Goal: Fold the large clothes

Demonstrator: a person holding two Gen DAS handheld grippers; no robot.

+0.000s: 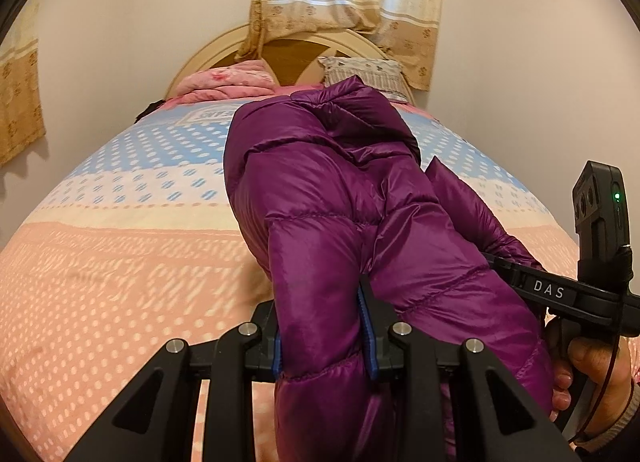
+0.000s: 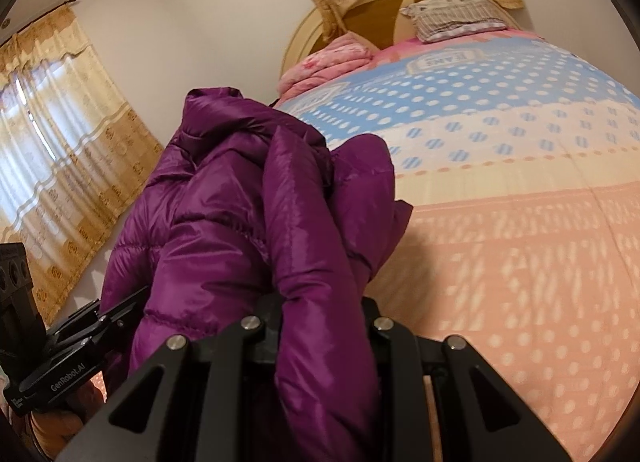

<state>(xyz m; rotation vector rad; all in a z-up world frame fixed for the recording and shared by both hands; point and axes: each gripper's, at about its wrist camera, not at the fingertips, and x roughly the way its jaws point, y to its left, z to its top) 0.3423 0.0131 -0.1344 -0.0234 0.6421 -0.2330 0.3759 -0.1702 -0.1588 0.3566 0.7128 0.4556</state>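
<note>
Purple puffer jacket (image 1: 340,201) pinched in left tool (image 1: 326,326), also in right tool (image 2: 320,326), raised above bed (image 1: 120,262).

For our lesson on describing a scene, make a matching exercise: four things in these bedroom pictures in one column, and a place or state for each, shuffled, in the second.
Things:
1. purple jacket
2. pink quilt
3. pillow
4. curtain

Places or states:
a. hanging over the headboard
b. folded at the head of the bed, on the left
c. clamped in both grippers
d. lying at the head of the bed, on the right

Pairs: 1-c, 2-b, 3-d, 4-a
</note>
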